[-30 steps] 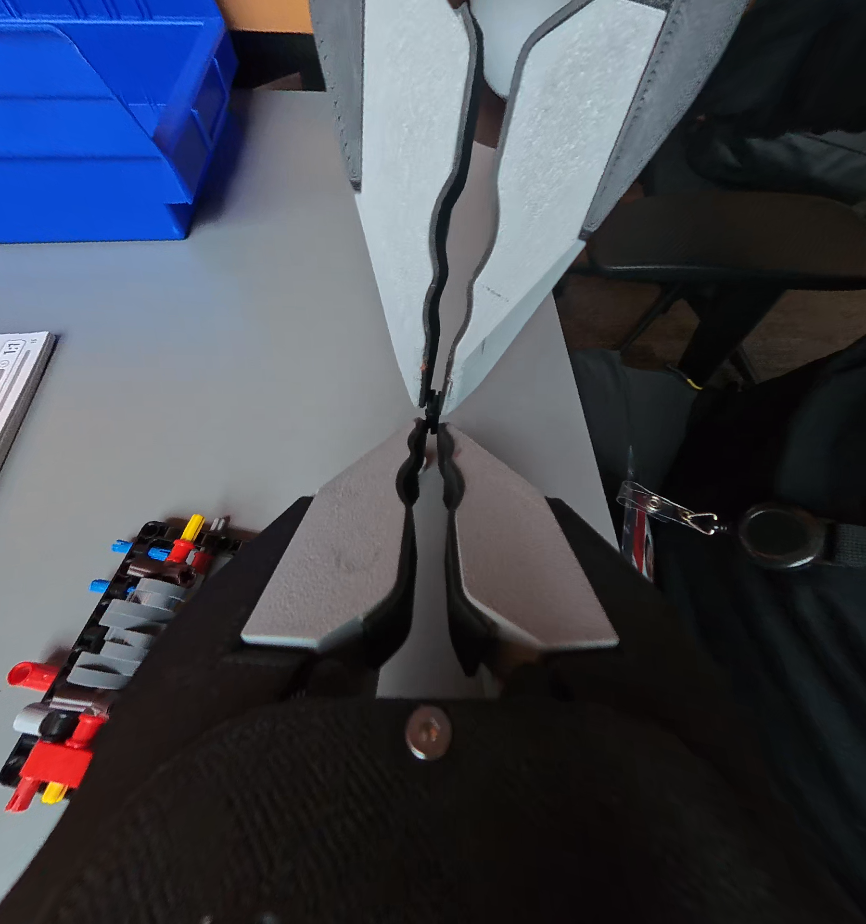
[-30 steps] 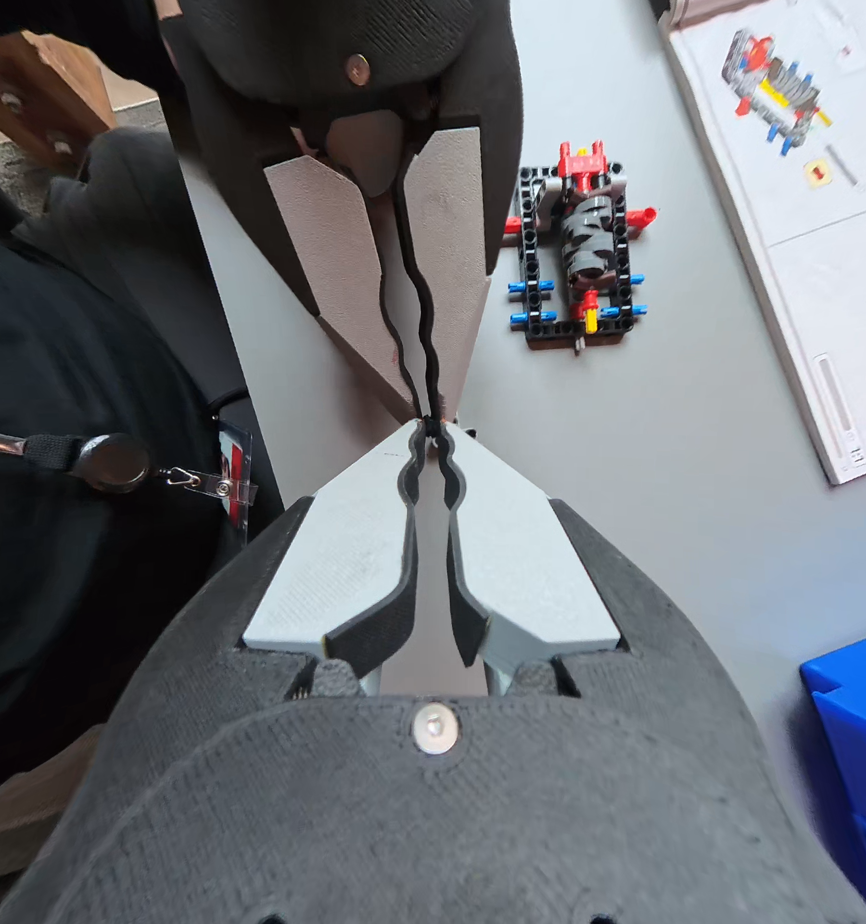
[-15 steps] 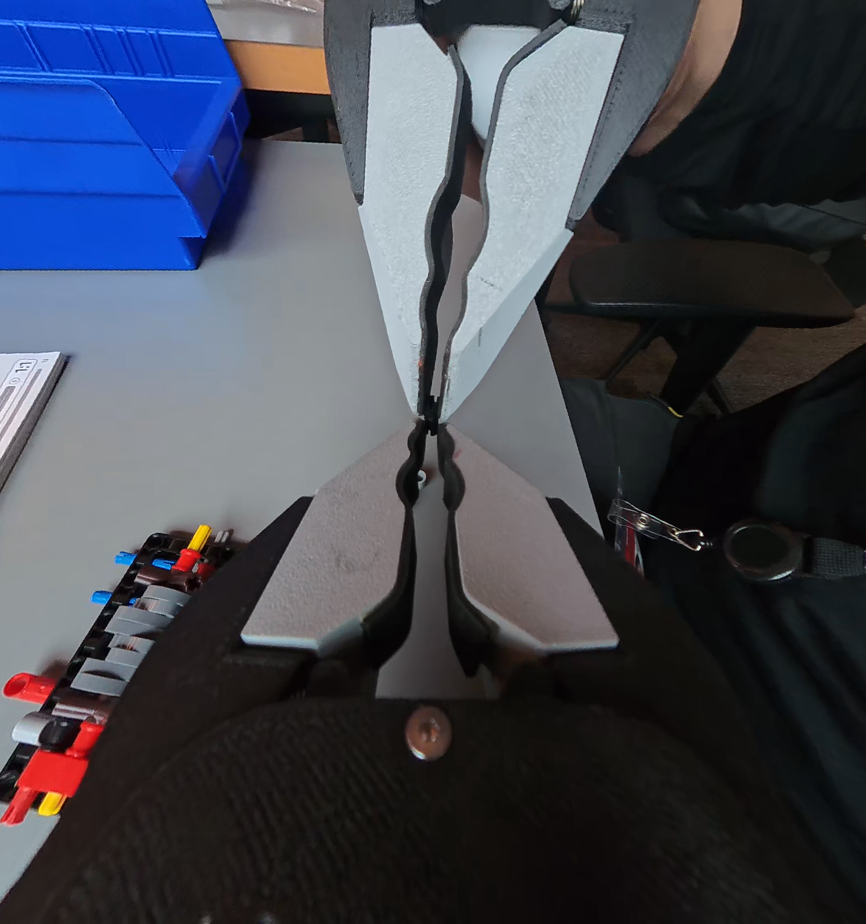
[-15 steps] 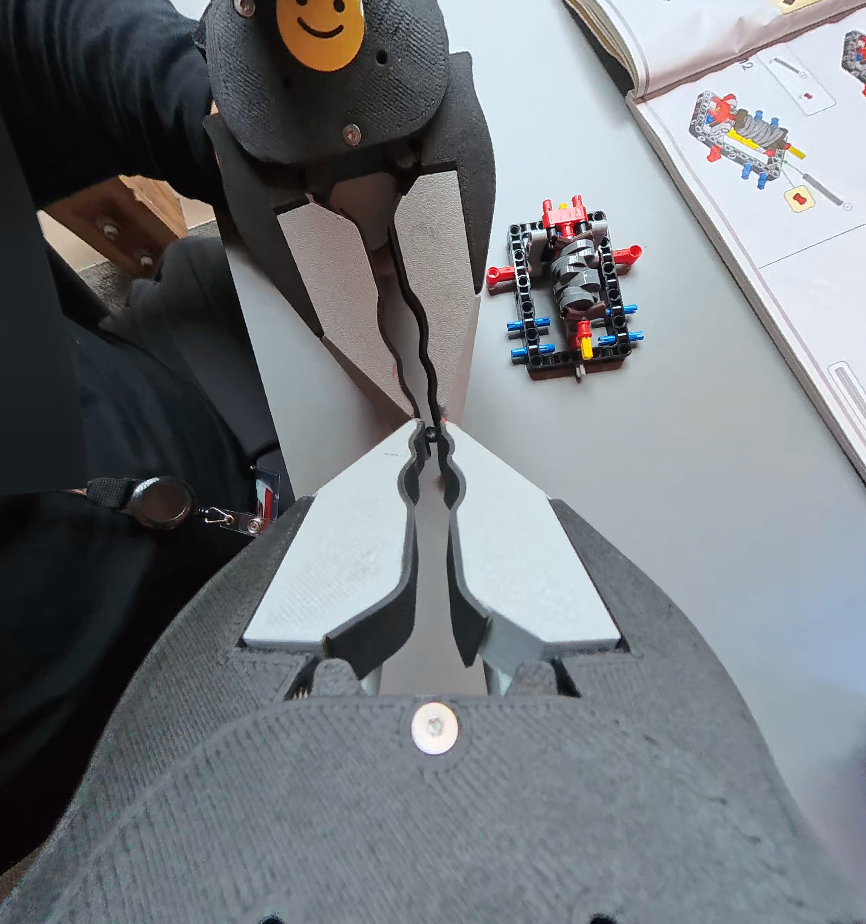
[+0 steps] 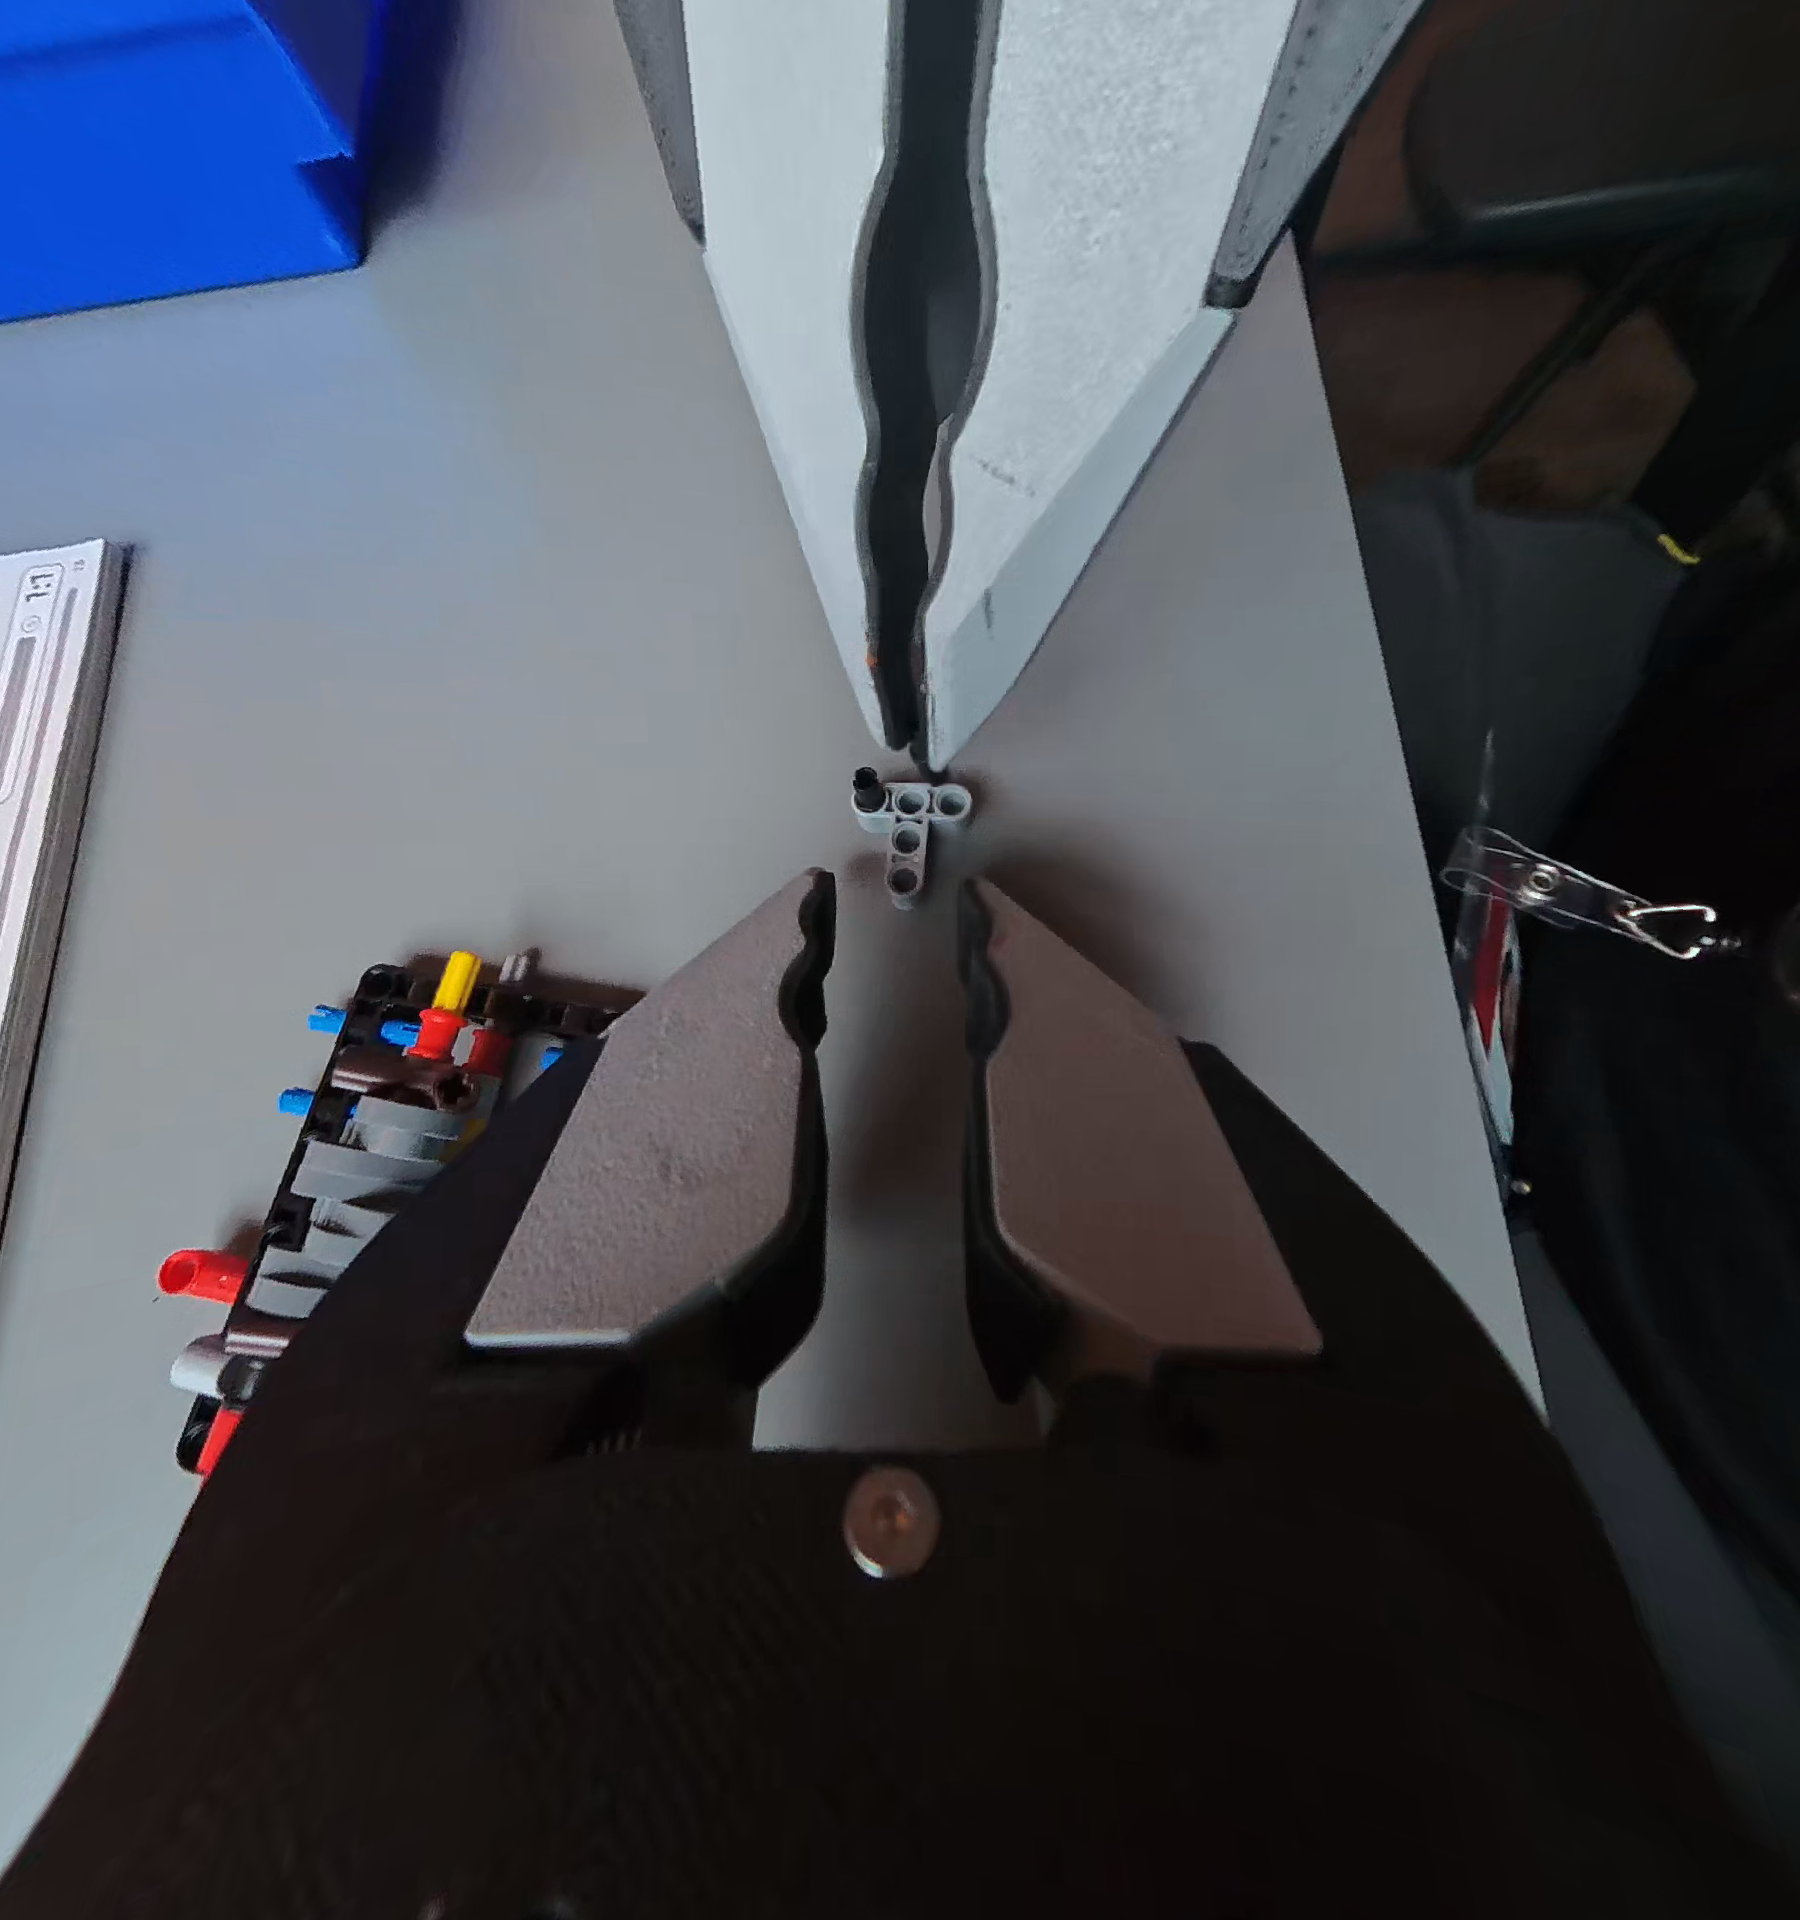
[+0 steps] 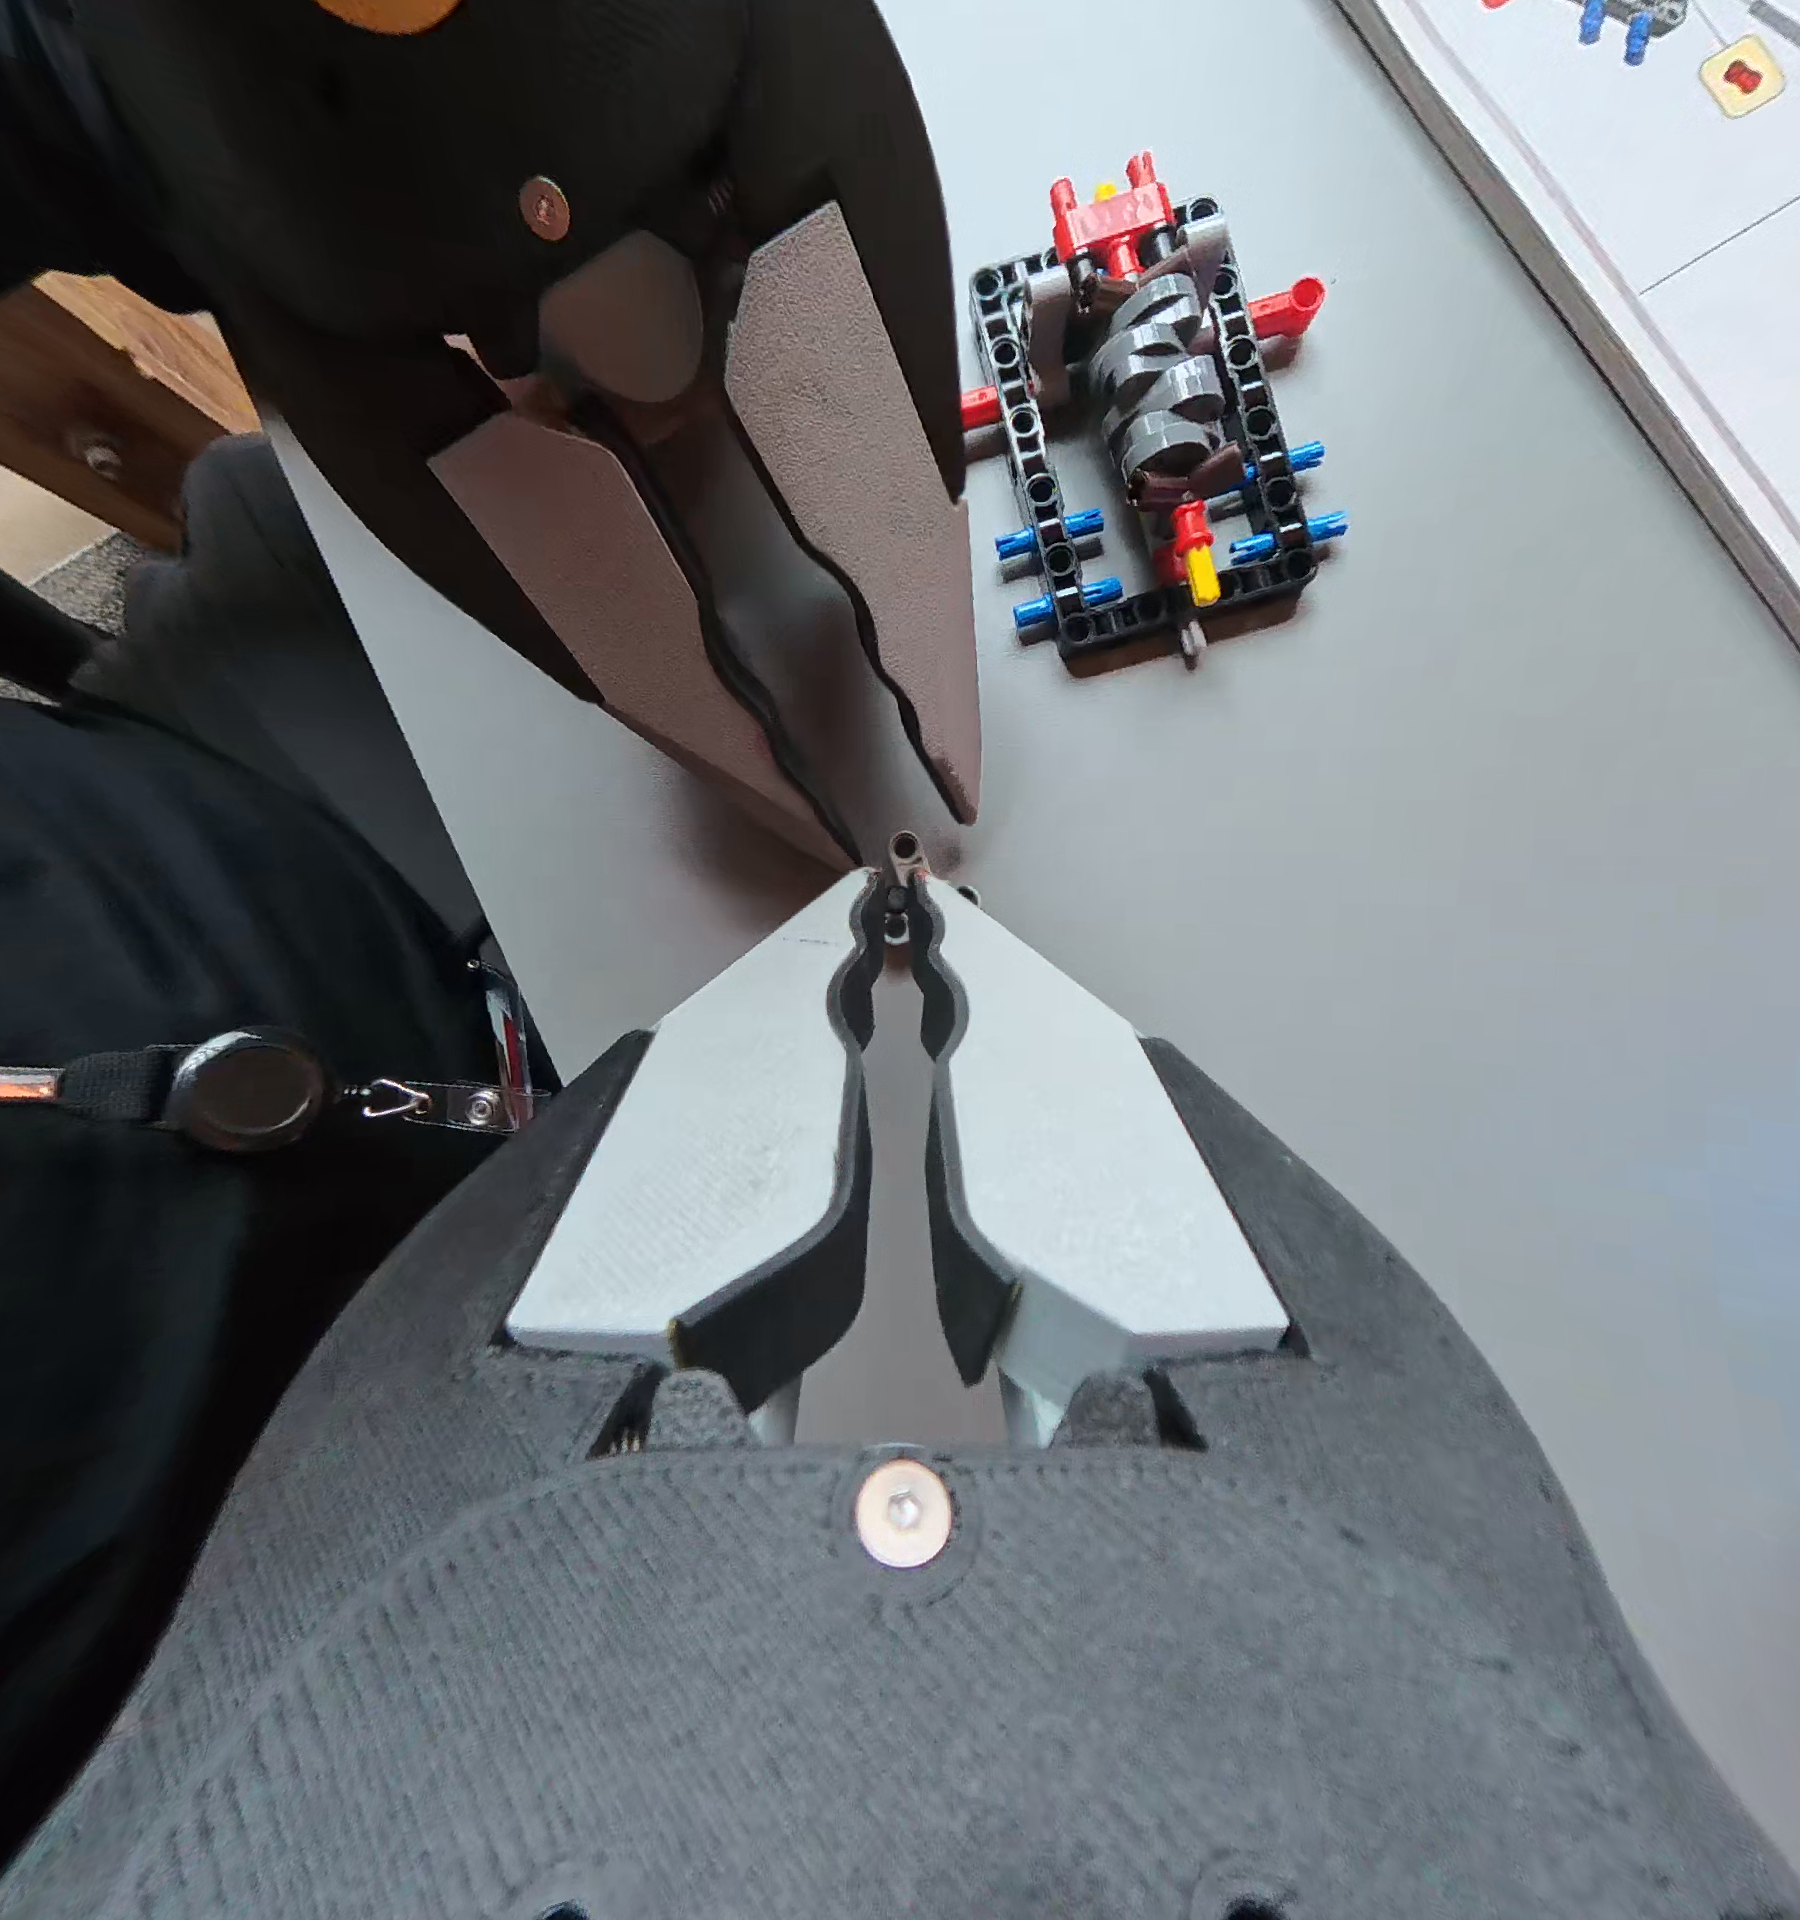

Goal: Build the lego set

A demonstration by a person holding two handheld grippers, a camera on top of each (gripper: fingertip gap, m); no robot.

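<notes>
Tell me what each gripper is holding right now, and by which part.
The right gripper pinches the grey T-shaped beam at its crossbar, beside the black pin. The left gripper is open and holds nothing.

The T-shaped piece (image 5: 908,833) sits between the two grippers, which face each other tip to tip above the table (image 5: 460,644), near its edge. The right gripper (image 5: 906,743) pinches the piece's crossbar; the left gripper (image 5: 896,902) flanks its stem with a gap on both sides. In the left wrist view, the frame assembly (image 5: 397,1122) lies on the table left of the left gripper, the booklet (image 5: 13,790) farther left, and the bin (image 5: 137,145) at the far left corner.
</notes>
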